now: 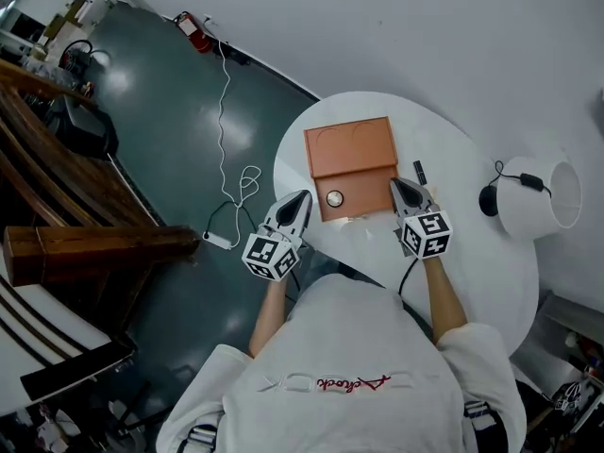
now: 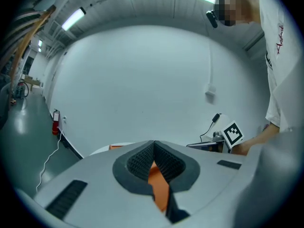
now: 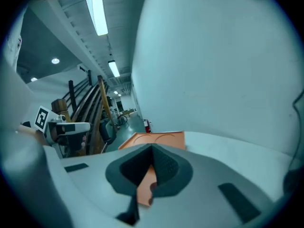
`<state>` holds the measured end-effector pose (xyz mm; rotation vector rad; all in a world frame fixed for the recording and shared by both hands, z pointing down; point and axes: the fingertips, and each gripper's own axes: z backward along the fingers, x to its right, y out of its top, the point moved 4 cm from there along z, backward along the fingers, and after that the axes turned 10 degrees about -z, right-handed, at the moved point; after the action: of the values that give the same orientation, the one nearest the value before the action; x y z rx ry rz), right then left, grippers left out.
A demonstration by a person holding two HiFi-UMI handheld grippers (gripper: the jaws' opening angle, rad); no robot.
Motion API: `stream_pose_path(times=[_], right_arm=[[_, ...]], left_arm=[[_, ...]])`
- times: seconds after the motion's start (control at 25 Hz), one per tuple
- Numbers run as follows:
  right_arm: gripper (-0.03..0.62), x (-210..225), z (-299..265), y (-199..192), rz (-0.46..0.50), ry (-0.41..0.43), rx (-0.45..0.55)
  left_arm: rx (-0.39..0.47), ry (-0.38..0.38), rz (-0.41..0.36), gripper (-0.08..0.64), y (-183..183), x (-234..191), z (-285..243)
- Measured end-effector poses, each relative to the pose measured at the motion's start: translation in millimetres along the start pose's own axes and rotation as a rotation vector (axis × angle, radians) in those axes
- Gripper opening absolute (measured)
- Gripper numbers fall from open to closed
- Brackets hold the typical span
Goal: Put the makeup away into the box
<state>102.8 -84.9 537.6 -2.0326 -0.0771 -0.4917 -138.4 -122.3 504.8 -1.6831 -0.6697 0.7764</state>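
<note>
White round tabletop [image 1: 462,163] holds an open orange box [image 1: 351,149]; left gripper [image 1: 303,196] and right gripper [image 1: 397,185] sit beside it, jaws closed on nothing

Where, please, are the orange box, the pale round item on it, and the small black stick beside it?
orange box [image 1: 349,149]: head view, middle of its flat upper panel.
pale round item [image 1: 335,198]: head view, its centre.
small black stick [image 1: 420,172]: head view, its middle.
</note>
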Motion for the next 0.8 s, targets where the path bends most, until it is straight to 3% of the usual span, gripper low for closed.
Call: stream_pose_path(times=[0.4, 0.6, 0.8], right_arm=[[0.02, 79, 106, -25, -0.1, -0.275, 0.06], [0.02, 91, 134, -39, -0.135, -0.336, 0.073], [0.02, 96, 143, -60, -0.168, -0.357, 0.047]], left_arm=[[-0.03, -0.254, -0.019, 0.011, -4, 73, -76], [-0.052, -0.346, -0.028, 0.011, -9, 105, -101], [-0.087, -0.389, -0.023, 0.011, -21, 124, -111]])
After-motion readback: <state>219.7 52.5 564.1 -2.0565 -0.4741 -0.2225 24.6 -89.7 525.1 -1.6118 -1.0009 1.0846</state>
